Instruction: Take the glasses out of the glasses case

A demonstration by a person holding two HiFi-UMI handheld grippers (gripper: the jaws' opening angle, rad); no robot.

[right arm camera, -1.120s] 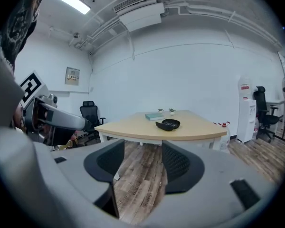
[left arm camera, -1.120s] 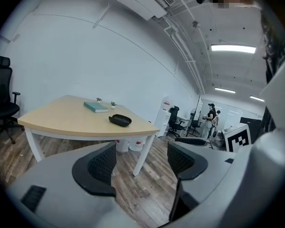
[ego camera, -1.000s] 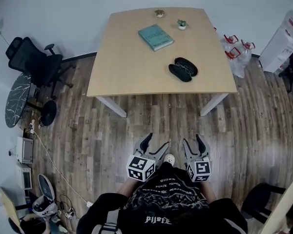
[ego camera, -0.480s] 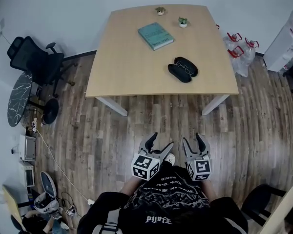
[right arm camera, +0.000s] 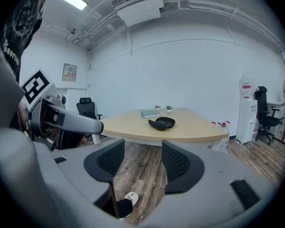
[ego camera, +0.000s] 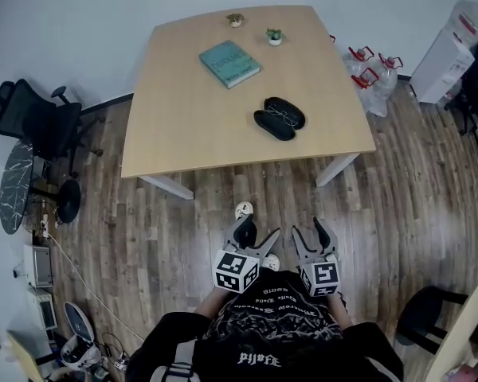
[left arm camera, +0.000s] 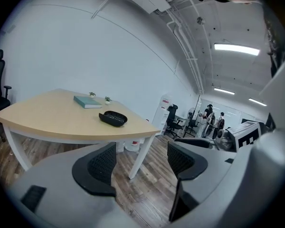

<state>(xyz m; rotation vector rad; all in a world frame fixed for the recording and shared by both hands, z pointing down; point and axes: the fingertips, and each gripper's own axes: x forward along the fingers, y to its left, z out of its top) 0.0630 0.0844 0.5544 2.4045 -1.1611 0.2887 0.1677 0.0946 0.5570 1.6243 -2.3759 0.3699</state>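
Glasses case lies open, well ahead of the left gripper and right gripper, both released and empty; approach squarely, steady the case first

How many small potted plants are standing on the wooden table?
2. One small potted plant stands at the far edge of the light wooden table. The other is to its right and slightly nearer, beside the teal book. None seems hidden.
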